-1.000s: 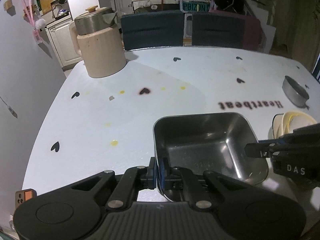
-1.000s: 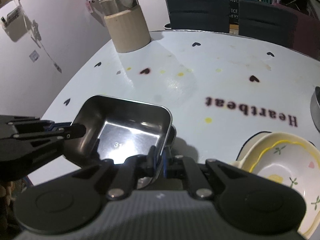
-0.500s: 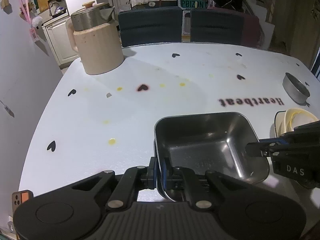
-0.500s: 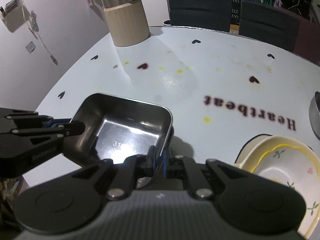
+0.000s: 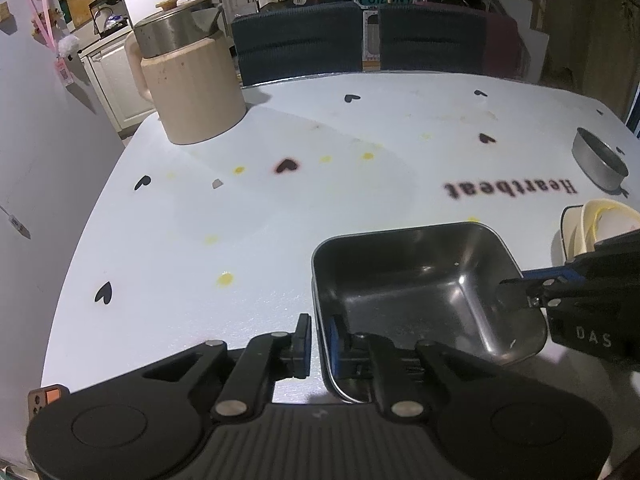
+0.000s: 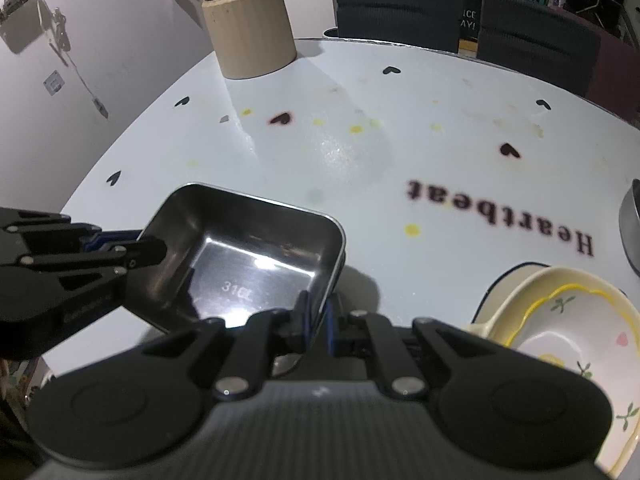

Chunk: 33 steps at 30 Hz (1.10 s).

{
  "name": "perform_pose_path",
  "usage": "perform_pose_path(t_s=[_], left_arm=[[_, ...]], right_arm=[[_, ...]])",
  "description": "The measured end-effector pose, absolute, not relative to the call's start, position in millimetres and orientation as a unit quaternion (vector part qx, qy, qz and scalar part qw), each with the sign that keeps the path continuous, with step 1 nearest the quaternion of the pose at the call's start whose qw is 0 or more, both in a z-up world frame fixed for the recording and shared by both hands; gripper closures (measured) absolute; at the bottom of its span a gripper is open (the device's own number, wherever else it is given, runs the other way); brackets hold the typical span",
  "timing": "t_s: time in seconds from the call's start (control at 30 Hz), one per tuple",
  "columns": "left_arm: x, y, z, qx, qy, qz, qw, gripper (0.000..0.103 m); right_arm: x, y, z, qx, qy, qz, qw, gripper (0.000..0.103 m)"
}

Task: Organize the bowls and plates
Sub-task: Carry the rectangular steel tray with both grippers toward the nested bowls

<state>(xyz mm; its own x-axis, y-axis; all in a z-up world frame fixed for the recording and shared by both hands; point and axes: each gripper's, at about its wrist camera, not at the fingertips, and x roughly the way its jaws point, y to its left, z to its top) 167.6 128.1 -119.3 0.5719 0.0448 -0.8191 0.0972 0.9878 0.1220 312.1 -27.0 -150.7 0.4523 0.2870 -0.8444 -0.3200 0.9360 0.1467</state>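
A square steel tray (image 5: 420, 280) is held between both grippers, tilted above the white table (image 5: 280, 208). My left gripper (image 5: 322, 340) straddles the tray's near-left rim, with a small gap showing between its left pad and the wall. My right gripper (image 6: 318, 320) is shut on the tray's (image 6: 248, 248) right rim; it shows in the left wrist view (image 5: 520, 284) at the tray's right edge. A cream flowered bowl (image 6: 568, 344) sits nested in a dark-rimmed dish at the right. A round steel bowl (image 5: 598, 164) stands at the far right.
A beige kettle with a steel lid (image 5: 188, 80) stands at the table's far left corner. Two dark chairs (image 5: 360, 40) line the far edge. A white wall (image 5: 40, 140) runs close along the left. The cloth bears the word Heartbeat (image 5: 508, 188).
The left gripper's jaws have loosened a little on the tray rim. The tray and both grippers have shifted slightly nearer and higher over the table.
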Motion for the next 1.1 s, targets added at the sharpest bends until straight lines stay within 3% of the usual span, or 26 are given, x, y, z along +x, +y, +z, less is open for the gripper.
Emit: perform_pose_path(t_s=[1.1], left_arm=[[192,131,-146,0.087,0.488,-0.018,0.868,0.082]], right_arm=[[330,-17,-171,-0.021,0.520,0.168,0.837,0.092]])
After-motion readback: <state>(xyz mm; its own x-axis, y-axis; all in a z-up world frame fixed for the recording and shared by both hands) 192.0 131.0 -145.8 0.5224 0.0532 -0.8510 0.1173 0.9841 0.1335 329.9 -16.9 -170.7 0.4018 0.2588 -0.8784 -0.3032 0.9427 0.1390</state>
